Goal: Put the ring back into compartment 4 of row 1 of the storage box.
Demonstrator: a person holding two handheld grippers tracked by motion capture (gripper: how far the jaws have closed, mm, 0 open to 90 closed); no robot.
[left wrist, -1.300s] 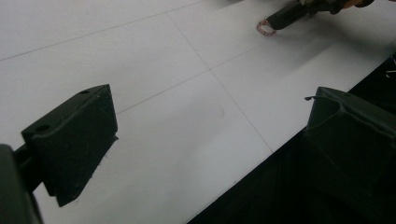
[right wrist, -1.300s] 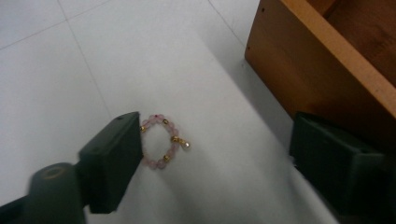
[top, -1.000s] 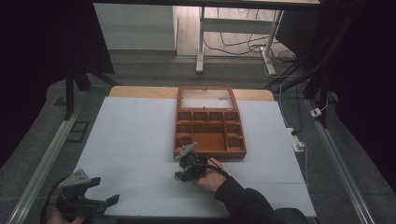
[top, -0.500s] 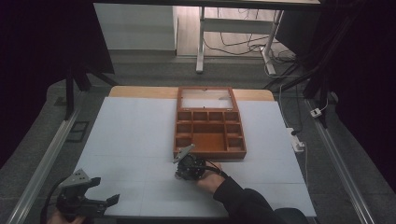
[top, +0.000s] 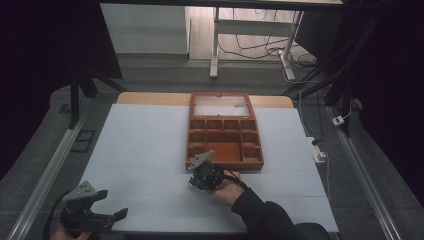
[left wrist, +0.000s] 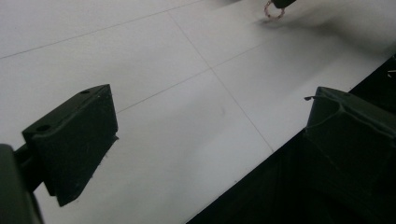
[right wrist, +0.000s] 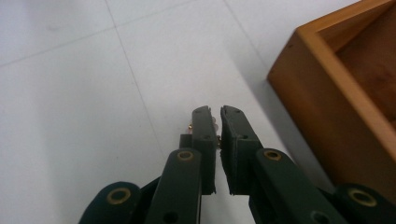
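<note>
Right gripper (right wrist: 217, 114) sits low in the frame's centre, just beside the wooden box (top: 224, 131), jaws drawn nearly together on a small gold-coloured trinket (right wrist: 215, 125); in the left gripper view it shows as a little ring-like piece (left wrist: 272, 10) at the top edge, on the white table (top: 140, 145). The jaws have just been closing, with that piece between them. So the pickup looks made; the carry into one of the box's compartments is, I'd judge, still ahead, and every compartment looks empty from above. Left gripper (top: 92, 215) waits at lower left, jaws wide apart, holding nothing.
</note>
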